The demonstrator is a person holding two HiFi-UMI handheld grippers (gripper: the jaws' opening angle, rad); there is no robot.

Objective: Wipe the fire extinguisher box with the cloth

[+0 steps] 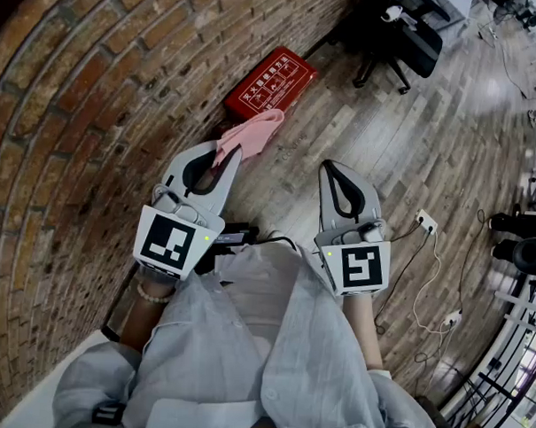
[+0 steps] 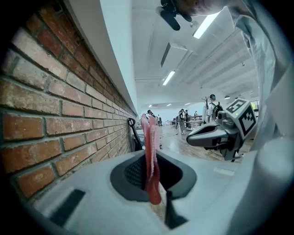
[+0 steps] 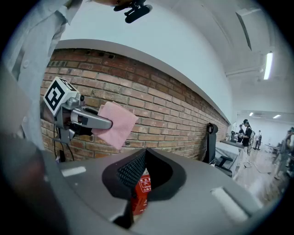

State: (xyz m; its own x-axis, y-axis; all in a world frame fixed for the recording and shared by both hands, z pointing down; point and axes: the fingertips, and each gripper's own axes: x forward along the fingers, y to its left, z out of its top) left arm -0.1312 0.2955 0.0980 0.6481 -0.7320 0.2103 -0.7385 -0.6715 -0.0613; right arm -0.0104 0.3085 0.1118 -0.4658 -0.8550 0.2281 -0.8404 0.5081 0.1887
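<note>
Now, left gripper (image 1: 227, 155) clenched on cloth (image 1: 252, 130), right gripper (image 1: 328, 168) jaws closed empty, fire extinguisher box (image 1: 272, 80) shut.

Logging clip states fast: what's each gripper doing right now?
Left gripper: closed on the pink cloth.
Right gripper: closed, holding nothing.

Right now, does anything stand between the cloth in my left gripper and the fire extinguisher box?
Nothing visible does. The left gripper grips the cloth, and no object lies between it and the box.
</note>
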